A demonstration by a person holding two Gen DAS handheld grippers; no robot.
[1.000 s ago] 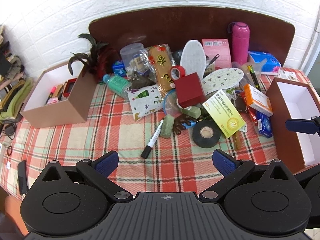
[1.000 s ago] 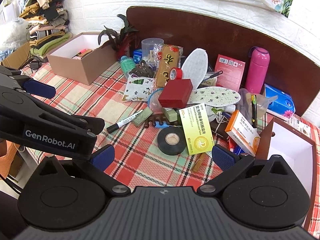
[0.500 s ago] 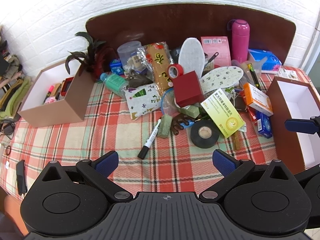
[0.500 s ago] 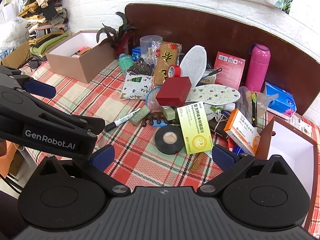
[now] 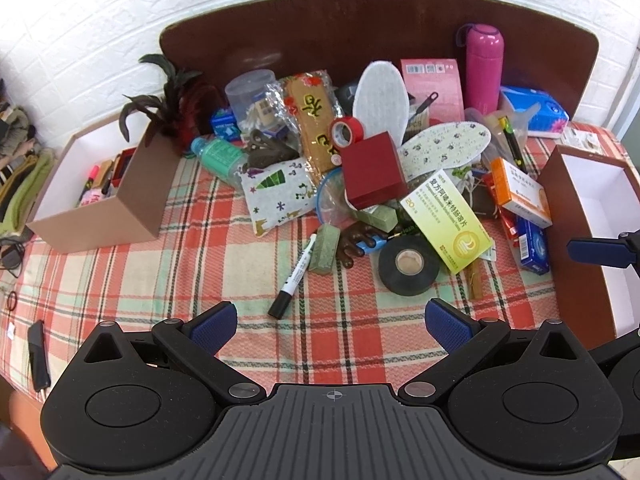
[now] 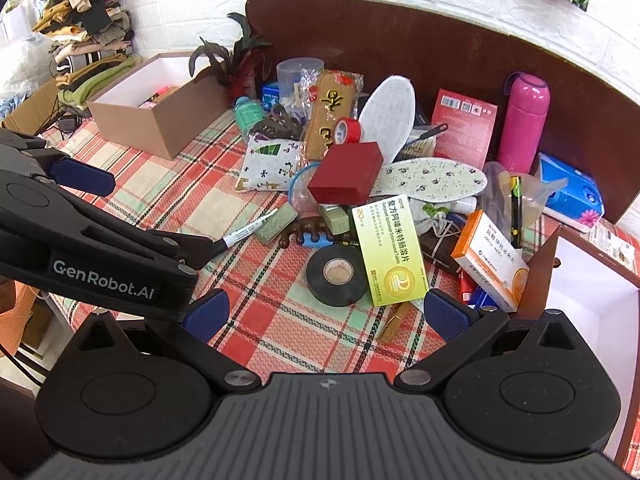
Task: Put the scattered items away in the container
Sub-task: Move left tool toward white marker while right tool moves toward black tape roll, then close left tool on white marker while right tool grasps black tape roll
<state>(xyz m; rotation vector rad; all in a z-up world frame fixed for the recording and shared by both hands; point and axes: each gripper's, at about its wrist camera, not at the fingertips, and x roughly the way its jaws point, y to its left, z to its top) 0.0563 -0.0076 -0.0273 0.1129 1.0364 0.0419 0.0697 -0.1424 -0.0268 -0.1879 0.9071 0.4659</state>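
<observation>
At the bottom of the left wrist view the left gripper (image 5: 331, 320) stands with its jaws wide apart and nothing between them, above bare plaid tablecloth (image 5: 160, 280). The right gripper (image 6: 326, 312) fills the bottom of its own view likewise, jaws spread wide and empty.

Just above centre in the left view lies a white marker (image 5: 294, 276) with a black cap, slanted, its tip end touching a green block (image 5: 325, 248). To the right of it a black tape roll (image 5: 408, 265) lies flat, partly under a yellow-green medicine box (image 5: 448, 220). Right of that, an orange and white box (image 5: 520, 192) leans on the pile.

In the middle of the frame a dark red box (image 5: 372, 170) sits atop the heap, with a small red tape roll (image 5: 347, 132) and two insoles (image 5: 444, 146) behind it.

At the left edge stands a tan open box (image 5: 100, 216), holding a few small items. At the right edge is a brown white-lined box (image 5: 576, 220), which looks empty where visible.

Farthest back, upper right, a pink bottle (image 5: 482, 68) stands upright against a dark wooden board (image 5: 360, 36).
</observation>
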